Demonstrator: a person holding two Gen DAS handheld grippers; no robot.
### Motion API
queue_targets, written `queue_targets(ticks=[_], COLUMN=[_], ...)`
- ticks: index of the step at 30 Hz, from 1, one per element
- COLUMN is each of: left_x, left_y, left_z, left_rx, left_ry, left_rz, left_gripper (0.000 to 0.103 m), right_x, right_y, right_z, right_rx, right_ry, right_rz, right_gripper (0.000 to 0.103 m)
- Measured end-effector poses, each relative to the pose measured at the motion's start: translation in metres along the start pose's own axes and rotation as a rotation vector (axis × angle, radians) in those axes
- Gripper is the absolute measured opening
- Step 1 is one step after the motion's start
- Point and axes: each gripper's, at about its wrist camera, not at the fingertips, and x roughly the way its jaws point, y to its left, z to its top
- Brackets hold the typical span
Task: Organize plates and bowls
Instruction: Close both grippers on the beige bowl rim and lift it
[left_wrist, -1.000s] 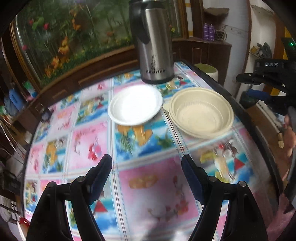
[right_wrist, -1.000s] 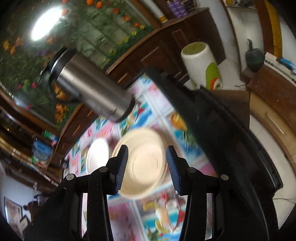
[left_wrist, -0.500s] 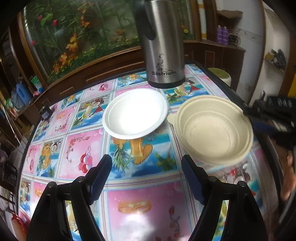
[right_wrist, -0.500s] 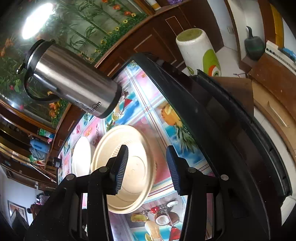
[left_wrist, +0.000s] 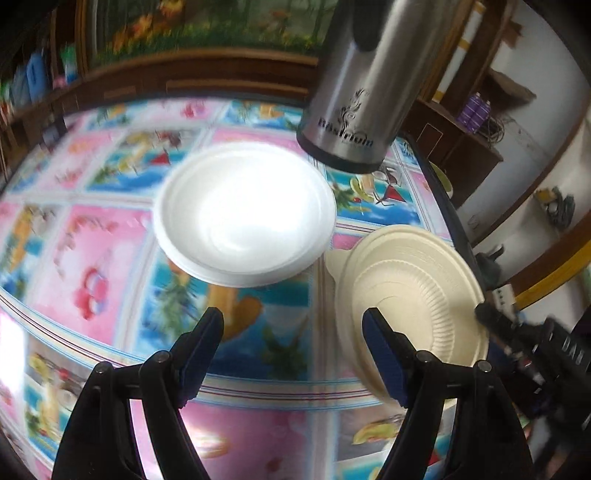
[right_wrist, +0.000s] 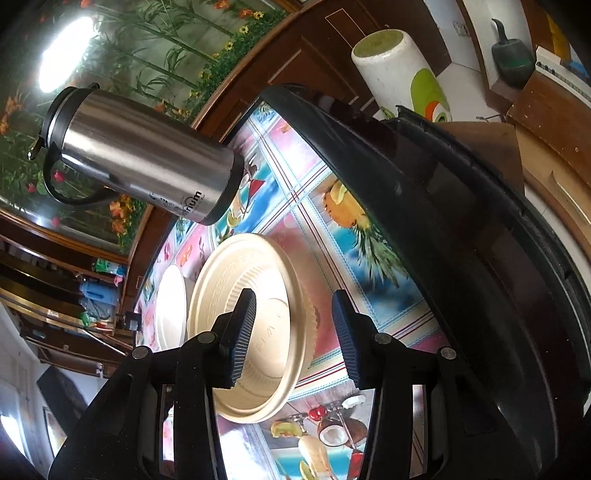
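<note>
A white plate (left_wrist: 245, 212) lies on the patterned table (left_wrist: 110, 236), just beyond my open left gripper (left_wrist: 293, 345). A cream ribbed bowl (left_wrist: 413, 295) sits to its right near the table's edge. In the right wrist view the bowl (right_wrist: 255, 325) is close in front of my open right gripper (right_wrist: 291, 332); its near rim lies between the fingers, untouched as far as I can see. The white plate (right_wrist: 170, 306) shows edge-on behind the bowl. The right gripper (left_wrist: 517, 350) shows in the left wrist view at the bowl's right rim.
A steel thermos jug (left_wrist: 354, 96) stands at the back of the table, behind plate and bowl; it also shows in the right wrist view (right_wrist: 140, 155). The table's dark rim (right_wrist: 424, 192) runs right of the bowl. A white and green bin (right_wrist: 402, 77) stands on the floor beyond.
My left gripper has moved forward toward the white plate and tilted. My right gripper has come in closer to the cream bowl, its fingers now around the near rim. Both stay open.
</note>
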Motion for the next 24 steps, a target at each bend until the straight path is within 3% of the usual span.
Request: queue_targets(ticks=[6, 19, 24], left_x=[0.017, 0.017, 0.023], left_y=[-0.003, -0.022, -0.023], left_z=[0.002, 0.002, 0.001], left_rx=[-0.074, -0.035, -0.023], left_ry=[0.100, 0.064, 0.094], left_rz=[-0.067, -0.007, -0.006], left_gripper=[0.078, 0.074, 0.055], right_x=[0.005, 0.010, 0.014], right_y=[-0.001, -0.007, -0.007], right_z=[0.000, 0.002, 0.000], right_rx=[0.012, 0.073, 0.095], right_ry=[0.020, 0.041, 0.059], right_rz=[0.025, 0.088, 0.126], right_gripper=[0.042, 0.042, 0.042])
